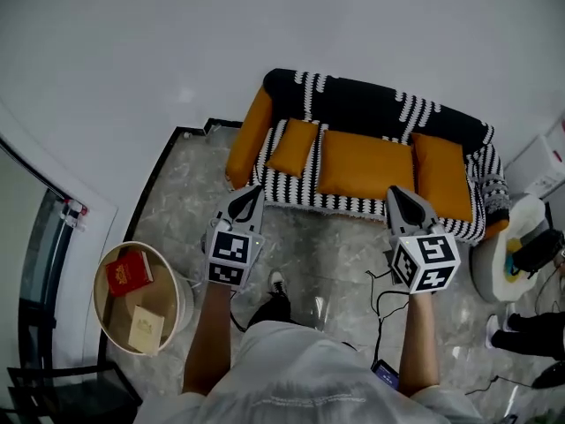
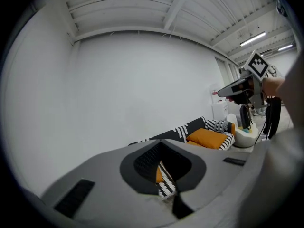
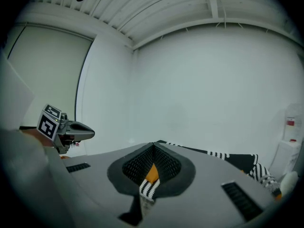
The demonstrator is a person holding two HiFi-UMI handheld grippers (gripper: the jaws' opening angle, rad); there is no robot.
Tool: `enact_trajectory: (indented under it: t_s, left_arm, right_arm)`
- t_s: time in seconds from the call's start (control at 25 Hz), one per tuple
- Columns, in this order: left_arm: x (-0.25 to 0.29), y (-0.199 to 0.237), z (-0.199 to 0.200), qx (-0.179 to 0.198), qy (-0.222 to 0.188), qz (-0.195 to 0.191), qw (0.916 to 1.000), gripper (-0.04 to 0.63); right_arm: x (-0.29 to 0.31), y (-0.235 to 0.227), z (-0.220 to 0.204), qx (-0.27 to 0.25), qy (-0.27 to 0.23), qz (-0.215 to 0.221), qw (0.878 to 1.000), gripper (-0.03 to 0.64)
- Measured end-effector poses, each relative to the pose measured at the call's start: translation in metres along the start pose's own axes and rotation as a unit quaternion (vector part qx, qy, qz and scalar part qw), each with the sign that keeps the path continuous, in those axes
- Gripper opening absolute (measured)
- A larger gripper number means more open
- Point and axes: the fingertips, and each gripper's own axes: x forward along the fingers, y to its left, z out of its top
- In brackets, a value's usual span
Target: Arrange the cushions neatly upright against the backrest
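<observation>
The left gripper [image 1: 250,198] and right gripper [image 1: 400,198], both closed and empty, are hovering just short of plump, rectangular orange cushions [image 1: 365,164] lying flat on the striped sofa [image 1: 371,104].

sofa [image 1: 362,104]: we see a black back with white stripe bands and a black-and-white striped seat cover
armrest [image 1: 248,136]: plain orange, at the sofa's nine o'clock
cushions [image 1: 365,164]: we count three, all plain orange
left gripper [image 1: 252,194]: grey; black-and-white square markers on its cube
right gripper [image 1: 399,196]: grey, same markers
floor [image 1: 335,254]: grey marbled
tub [image 1: 184,291]: cream, at our eight o'clock; red book [image 1: 128,272], tan book [image 1: 146,329]
</observation>
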Motion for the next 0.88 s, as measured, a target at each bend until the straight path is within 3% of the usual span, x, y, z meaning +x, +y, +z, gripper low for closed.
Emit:
enact_trajectory:
  t_s: [0.48,0.88]
  left_arm:
    - [0.117,0.115,-0.028,-0.007,0.035,-0.011,0.9993,0.015]
    - [0.199,0.177,-0.071,-0.034,0.079,-0.034,0.9957,0.015]
  right_arm:
    - [0.189,0.017,0.005,-0.018,0.078,0.014,0.997,0.003]
    - [0.295,0.015,-0.01,-0.029,0.132,0.033,0.99,0.004]
